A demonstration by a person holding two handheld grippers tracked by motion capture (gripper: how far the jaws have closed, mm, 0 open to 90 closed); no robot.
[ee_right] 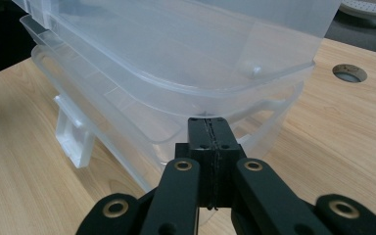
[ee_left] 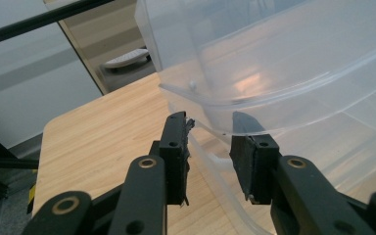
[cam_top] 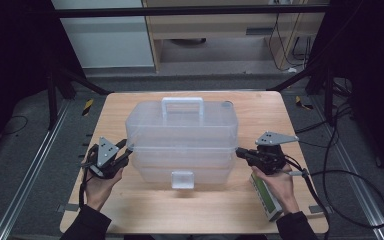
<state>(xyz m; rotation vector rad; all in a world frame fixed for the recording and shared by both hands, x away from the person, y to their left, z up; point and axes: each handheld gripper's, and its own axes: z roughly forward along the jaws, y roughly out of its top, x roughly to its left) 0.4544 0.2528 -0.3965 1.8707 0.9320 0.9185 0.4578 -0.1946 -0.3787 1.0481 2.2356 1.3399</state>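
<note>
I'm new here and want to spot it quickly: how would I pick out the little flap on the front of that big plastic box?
Start at the wooden table and find the large clear storage box in its middle. On the box's near side, low and centred, hangs a small square latch. Its frosted white look sets it apart from the arched carry handle on the lid.

The right gripper (ee_right: pixel 210 128) has its two black jaws pressed together, pad against pad, with their tips at the edge of a clear plastic box (ee_right: pixel 176 63) on a wooden table (ee_right: pixel 24 161). The box's lid rim overhangs the jaws. A clear latch (ee_right: pixel 73 134) hangs down at the box's left. A round hole (ee_right: pixel 349 73) sits in the table to the right.
</note>
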